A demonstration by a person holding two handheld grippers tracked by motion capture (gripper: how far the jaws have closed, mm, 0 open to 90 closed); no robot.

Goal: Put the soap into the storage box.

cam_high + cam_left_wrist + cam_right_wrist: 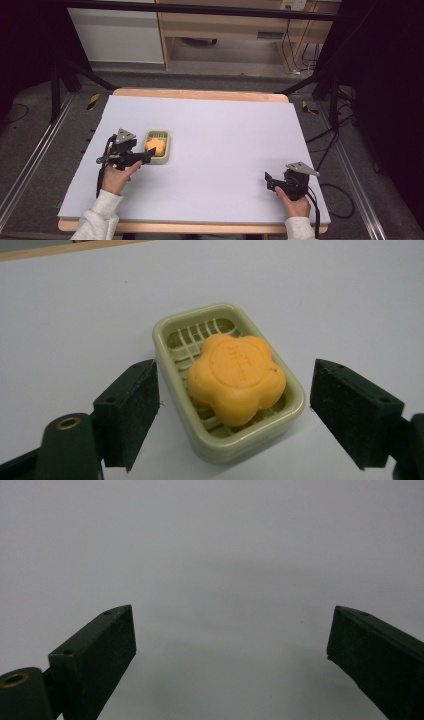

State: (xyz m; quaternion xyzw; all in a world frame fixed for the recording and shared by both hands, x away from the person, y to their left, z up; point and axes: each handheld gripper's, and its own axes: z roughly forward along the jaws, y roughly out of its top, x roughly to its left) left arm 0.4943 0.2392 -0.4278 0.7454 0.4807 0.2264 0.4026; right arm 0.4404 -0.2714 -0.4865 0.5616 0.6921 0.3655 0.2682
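Resting on the wide pale lavender-grey table cover (215, 150) is an oblong pale green plastic soap dish (172, 337) with a slatted floor, an orange flower-shaped bar of soap (235, 377) laid inside it.
The dish is flanked by the left gripper (232, 412), jaws held apart and touching nothing; the right gripper (230, 655) is held open over bare cover, well apart. The soap is judged firm, light and slippery, best pinched across its lobes; its round stamped mark cannot be read.
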